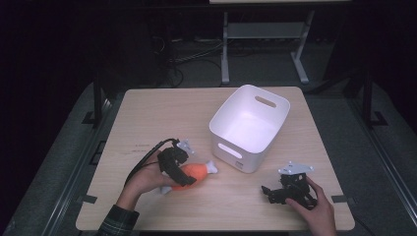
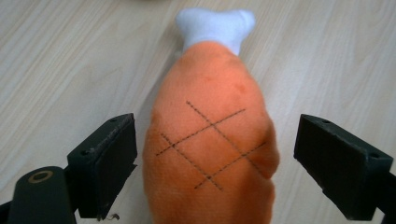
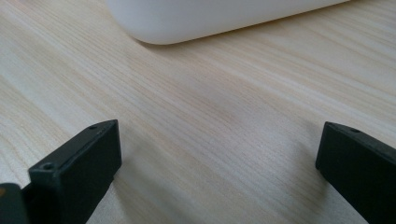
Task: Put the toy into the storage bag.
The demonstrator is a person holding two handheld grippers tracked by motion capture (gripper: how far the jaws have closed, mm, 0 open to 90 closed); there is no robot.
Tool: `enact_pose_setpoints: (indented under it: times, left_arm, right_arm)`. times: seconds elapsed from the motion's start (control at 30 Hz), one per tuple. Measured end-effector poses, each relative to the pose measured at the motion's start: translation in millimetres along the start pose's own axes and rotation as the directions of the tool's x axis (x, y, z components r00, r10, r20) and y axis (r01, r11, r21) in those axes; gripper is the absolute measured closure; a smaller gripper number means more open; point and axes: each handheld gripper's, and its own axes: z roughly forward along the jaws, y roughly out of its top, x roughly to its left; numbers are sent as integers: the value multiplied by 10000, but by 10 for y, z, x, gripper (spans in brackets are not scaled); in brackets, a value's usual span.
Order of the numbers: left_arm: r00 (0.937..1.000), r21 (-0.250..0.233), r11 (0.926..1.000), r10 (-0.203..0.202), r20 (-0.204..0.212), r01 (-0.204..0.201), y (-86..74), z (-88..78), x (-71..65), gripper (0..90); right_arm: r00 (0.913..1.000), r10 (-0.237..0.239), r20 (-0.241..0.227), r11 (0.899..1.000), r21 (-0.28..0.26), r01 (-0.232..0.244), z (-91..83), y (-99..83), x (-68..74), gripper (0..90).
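Observation:
An orange plush drumstick (image 1: 197, 170) with a white bone end (image 2: 215, 24) lies on the wooden table (image 1: 162, 118), left of a white bin (image 1: 246, 153). My left gripper (image 1: 183, 173) is down over the toy's thick end. In the left gripper view it is open (image 2: 217, 126), with a jaw on each side of the orange body (image 2: 210, 140) and small gaps between. My right gripper (image 1: 268, 193) rests low near the table's front right, open (image 3: 219, 130), with only bare wood between its jaws. The bin's rounded corner (image 3: 187, 21) sits just ahead of it.
The bin is empty and has slot handles; it stands at an angle right of the table's middle. Dark floor, cables and a metal table frame (image 1: 225, 49) lie beyond the far edge. Strips of tape mark the table's front corners.

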Motion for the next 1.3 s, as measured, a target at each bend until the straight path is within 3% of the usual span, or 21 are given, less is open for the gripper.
enact_pose_setpoints:
  times: [0.47,0.53,0.83,1.3]
  left_arm:
    - [9997,336,9994,116,211,-123,0,149,-6,125]
    - [9996,619,9978,227,178,-238,-6,203,-1,126]
    - [9988,896,9957,206,446,-245,-18,317,-3,126]
    - [9986,976,9951,70,523,-121,-21,294,14,194]
  right_arm:
    - [10000,2,16,10000,-1,-2,1,0,0,0]
    - [10000,3,17,10000,-1,-3,1,0,0,0]
    - [10000,7,15,10000,0,-7,1,0,0,0]
    - [10000,4,15,10000,0,-4,1,0,0,0]
